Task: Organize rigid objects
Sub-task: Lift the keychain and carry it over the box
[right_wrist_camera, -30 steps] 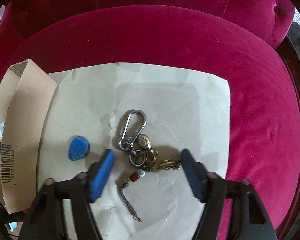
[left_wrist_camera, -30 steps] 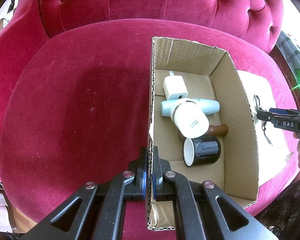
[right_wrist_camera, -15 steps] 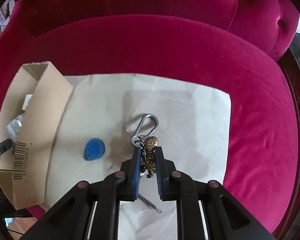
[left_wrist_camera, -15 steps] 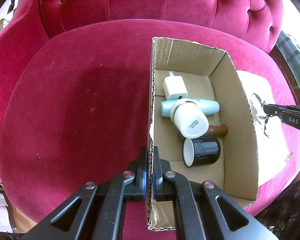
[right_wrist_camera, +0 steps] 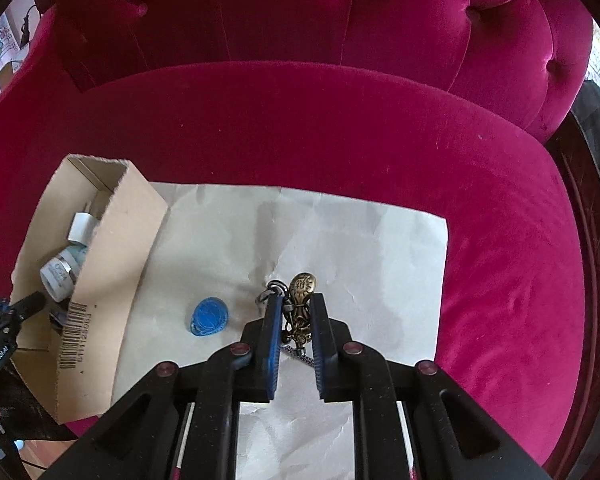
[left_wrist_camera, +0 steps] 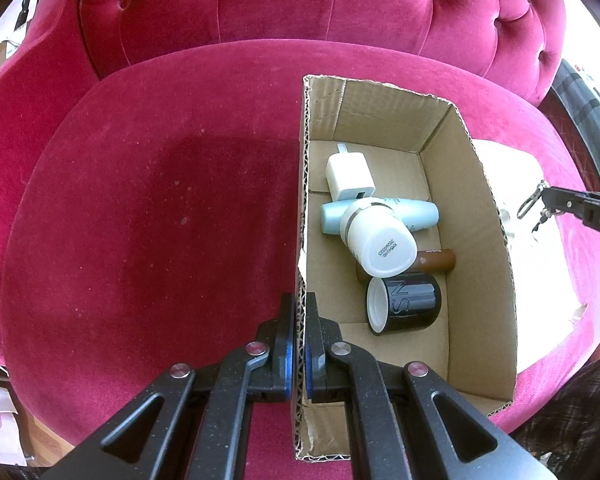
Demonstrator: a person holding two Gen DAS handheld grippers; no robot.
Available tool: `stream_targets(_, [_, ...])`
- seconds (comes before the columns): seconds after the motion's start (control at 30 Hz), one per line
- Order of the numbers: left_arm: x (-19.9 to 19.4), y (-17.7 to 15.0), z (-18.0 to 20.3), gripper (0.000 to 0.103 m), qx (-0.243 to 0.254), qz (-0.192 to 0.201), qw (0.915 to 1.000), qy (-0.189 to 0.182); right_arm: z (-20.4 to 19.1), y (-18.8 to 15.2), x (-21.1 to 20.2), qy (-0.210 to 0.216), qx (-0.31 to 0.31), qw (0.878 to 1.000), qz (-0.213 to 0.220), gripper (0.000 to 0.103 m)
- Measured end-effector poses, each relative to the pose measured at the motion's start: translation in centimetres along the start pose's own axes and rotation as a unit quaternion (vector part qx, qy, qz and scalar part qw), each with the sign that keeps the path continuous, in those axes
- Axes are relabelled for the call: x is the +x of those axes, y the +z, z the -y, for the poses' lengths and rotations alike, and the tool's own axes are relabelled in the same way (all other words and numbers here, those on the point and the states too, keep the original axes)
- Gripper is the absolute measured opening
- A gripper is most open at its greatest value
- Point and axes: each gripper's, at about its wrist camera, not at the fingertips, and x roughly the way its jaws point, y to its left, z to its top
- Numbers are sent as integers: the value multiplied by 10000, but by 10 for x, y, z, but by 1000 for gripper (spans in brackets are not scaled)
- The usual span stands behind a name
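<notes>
On the crimson velvet seat (left_wrist_camera: 148,216), the left gripper (left_wrist_camera: 298,344) pinches the near wall of the cardboard box (left_wrist_camera: 488,240), which holds a white charger (left_wrist_camera: 350,176), bottles and a black jar (left_wrist_camera: 408,302).

From the right wrist view, the right gripper (right_wrist_camera: 296,322) is clamped on a brass keychain (right_wrist_camera: 302,288), lifted over the paper sheet (right_wrist_camera: 380,248); a blue fob (right_wrist_camera: 209,316) lies just beside.

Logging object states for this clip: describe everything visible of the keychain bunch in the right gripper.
The keychain bunch is a tangle of metal pieces: a brass-coloured oval charm on top, silver rings and a clip beside it, a thin dark chain trailing below. The right gripper is shut on it, blue-padded fingers pressing both sides. It appears lifted above the creased paper sheet, right of the blue tag.
</notes>
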Motion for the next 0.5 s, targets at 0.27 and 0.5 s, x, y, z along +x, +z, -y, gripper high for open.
stream_targets(0.27, [0,0,0,3,2,0,10000,1,-1,-3,-18,8,-9,9999,169,13])
stream_targets(0.5, [0,0,1,3,1,0,10000,5,-9,-3,-38,68,-90,9992,373,13])
